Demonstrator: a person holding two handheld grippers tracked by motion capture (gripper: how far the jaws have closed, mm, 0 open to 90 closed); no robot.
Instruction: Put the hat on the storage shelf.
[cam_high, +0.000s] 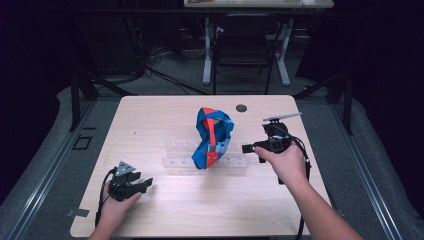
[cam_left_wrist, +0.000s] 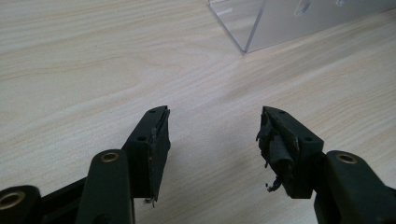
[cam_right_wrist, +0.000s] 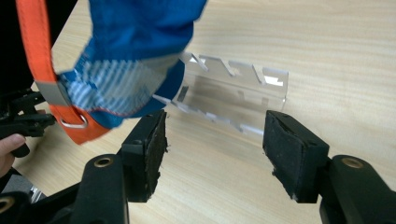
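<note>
Hanging draped over a clear acrylic slotted rack (cam_high: 175, 154) near the middle of the pale wooden table (cam_high: 165, 205): a blue fabric bag with orange-red strap (cam_high: 212, 137), its lower end touching the rack's top. Just right of it, the right gripper (cam_high: 250, 148), jaws spread wide and empty, pointed toward the bag; same bag (cam_right_wrist: 135, 60) close ahead above the left jaw. Resting low at the table's front left, well apart from the bag, the left gripper (cam_high: 142, 184), jaws likewise spread, nothing between them.
</note>
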